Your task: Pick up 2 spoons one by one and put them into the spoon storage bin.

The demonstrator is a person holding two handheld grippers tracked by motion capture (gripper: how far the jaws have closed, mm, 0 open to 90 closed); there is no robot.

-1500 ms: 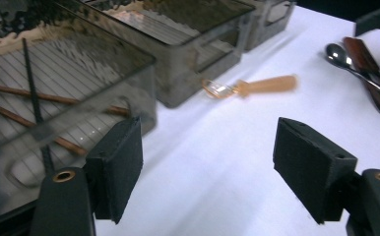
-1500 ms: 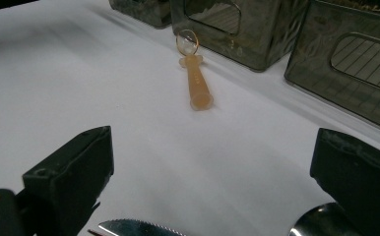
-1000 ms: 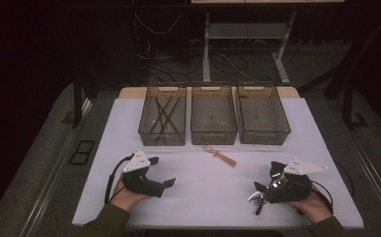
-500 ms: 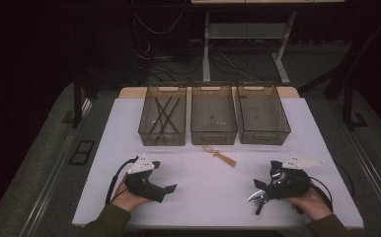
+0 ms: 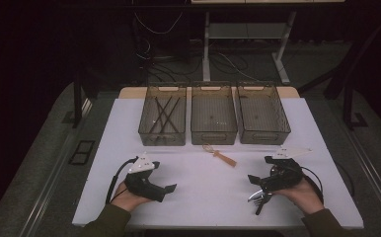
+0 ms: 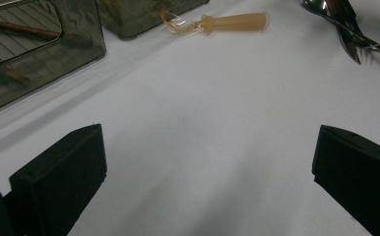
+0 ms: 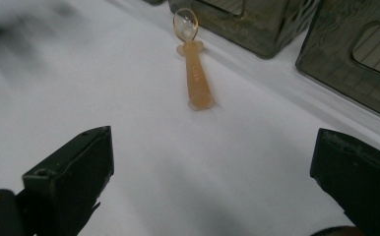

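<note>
Both hand-held grippers, left [image 5: 171, 187] and right [image 5: 251, 178], rest released on the white table [image 5: 203, 197], the orange-handled spoon [image 5: 220, 155] lying between them before the middle bin [image 5: 213, 118]; likely next, one reaches forward to grasp its handle.

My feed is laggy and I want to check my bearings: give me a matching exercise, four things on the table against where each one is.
Things:
1. sticks
2. spoon
3. cutlery
4. middle bin

Places:
A. lying on the white table, just in front of the bins
B. inside the left bin
C. on the table beside the right gripper
D. between two other bins, at the far side of the table

Pairs: 1-B, 2-A, 3-C, 4-D
</note>
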